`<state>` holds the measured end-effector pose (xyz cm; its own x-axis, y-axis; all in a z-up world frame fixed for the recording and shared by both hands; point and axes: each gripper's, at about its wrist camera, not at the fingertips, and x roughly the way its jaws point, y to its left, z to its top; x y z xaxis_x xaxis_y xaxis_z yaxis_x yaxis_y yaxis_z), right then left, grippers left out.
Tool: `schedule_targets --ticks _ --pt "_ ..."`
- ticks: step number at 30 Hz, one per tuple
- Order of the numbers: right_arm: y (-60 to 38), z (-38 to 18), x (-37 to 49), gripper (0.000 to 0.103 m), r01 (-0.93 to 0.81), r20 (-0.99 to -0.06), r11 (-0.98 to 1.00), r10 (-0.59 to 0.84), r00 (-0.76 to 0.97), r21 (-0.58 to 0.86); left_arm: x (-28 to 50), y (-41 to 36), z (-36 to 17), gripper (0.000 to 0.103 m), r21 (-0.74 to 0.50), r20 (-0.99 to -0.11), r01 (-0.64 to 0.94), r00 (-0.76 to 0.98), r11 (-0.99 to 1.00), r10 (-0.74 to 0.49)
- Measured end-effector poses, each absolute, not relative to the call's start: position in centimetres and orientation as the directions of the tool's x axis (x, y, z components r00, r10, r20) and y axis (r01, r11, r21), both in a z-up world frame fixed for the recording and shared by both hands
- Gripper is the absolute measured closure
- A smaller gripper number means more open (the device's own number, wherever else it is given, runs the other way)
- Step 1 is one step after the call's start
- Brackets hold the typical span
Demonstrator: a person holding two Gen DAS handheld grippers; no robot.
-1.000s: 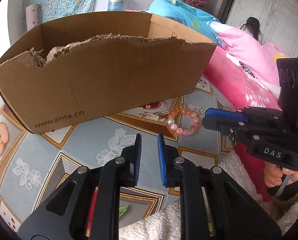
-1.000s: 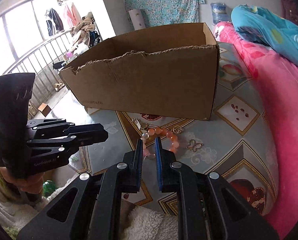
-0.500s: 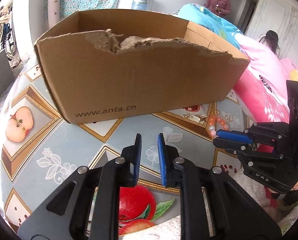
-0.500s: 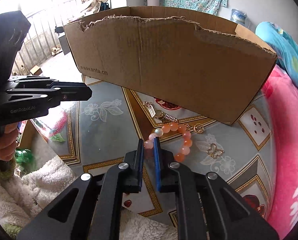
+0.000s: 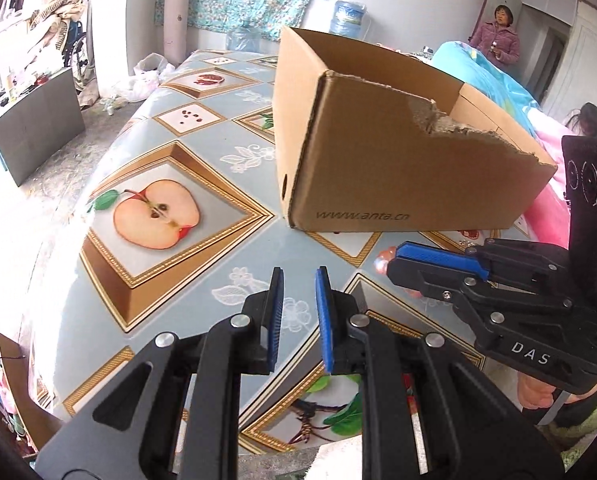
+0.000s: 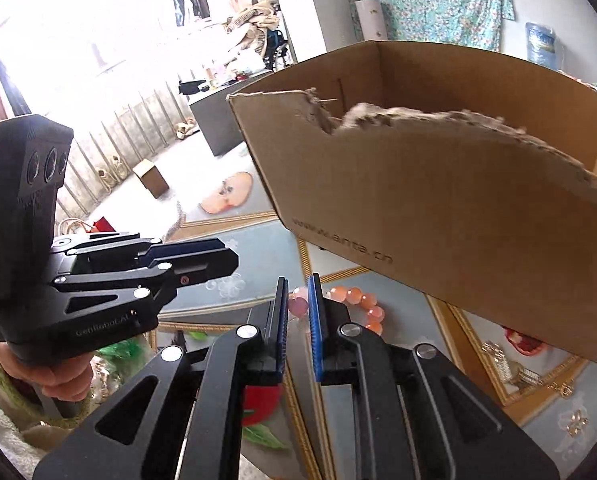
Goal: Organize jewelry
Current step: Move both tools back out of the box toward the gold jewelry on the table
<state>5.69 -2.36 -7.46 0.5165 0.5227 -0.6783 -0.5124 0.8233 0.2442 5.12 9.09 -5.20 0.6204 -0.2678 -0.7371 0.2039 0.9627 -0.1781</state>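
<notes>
with rt gripper [image 6: 298, 304] fingers seemingly pinching bead bracelet [image 6: 354, 300], left gripper [image 5: 298, 304] empty.

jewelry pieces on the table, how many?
4 visible: bead bracelet before the box's long wall; silver clip and gold charm near its right corner; a small gold piece nearer the camera. Box may hide more.

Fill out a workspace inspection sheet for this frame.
Surface: fruit-patterned table cover, flat.
Job's things: bead bracelet at the right gripper; gold pieces on the cover beside the torn cardboard box.
Clutter: nothing seen.
Grippers: right gripper pinches a bracelet bead, jaws having just eased open slightly; left gripper narrowly open, empty.
Cables: nothing seen.
Surroundings: bedding, water bottles, people behind.
</notes>
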Motion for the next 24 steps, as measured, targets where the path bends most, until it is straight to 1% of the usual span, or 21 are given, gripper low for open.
schedule_targets --ticks 1,3,4,6,11,13,15,18,24 --pt "-2.1 -7.5 5.8 0.082 -0.517 -0.681 0.817 0.532 0.504 0.256 5.0 9.2 -5.1 0.088 -0.176 -0.737 0.2 0.622 0.964 -0.264" --pt "-2.7 -7.3 5.4 0.071 -0.513 -0.672 0.816 0.538 0.508 0.265 4.7 9.3 -4.9 0.088 -0.172 -0.733 0.205 0.627 0.964 -0.264" --pt "-3.4 -6.9 5.0 0.07 -0.507 -0.659 0.819 0.539 0.524 0.267 4.5 9.2 -4.8 0.088 -0.17 -0.73 0.212 0.629 0.962 -0.267" --pt "-5.6 -6.0 4.2 0.07 -0.474 -0.635 0.837 0.526 0.565 0.273 4.4 8.7 -4.6 0.088 -0.174 -0.721 0.236 0.631 0.956 -0.287" --pt "-13.6 -4.2 3.0 0.071 -0.298 -0.599 0.906 0.422 0.68 0.3 4.6 5.8 -4.3 0.088 -0.193 -0.704 0.329 0.611 0.925 -0.364" --pt "-16.0 -4.1 3.0 0.078 -0.239 -0.603 0.923 0.378 0.703 0.301 4.7 4.1 -4.3 0.088 -0.196 -0.702 0.372 0.593 0.907 -0.394" --pt "-17.6 -4.3 3.4 0.081 -0.191 -0.606 0.934 0.343 0.718 0.302 4.7 2.6 -4.3 0.088 -0.203 -0.701 0.412 0.571 0.888 -0.426" --pt "-19.2 -4.2 3.9 0.085 -0.164 -0.582 0.931 0.334 0.741 0.325 4.7 0.3 -4.5 0.088 -0.209 -0.705 0.462 0.54 0.862 -0.46" --pt "-19.6 -4.4 4.6 0.085 -0.18 -0.566 0.926 0.348 0.747 0.332 4.4 -3.2 -5.2 0.088 -0.191 -0.719 0.529 0.497 0.827 -0.485"
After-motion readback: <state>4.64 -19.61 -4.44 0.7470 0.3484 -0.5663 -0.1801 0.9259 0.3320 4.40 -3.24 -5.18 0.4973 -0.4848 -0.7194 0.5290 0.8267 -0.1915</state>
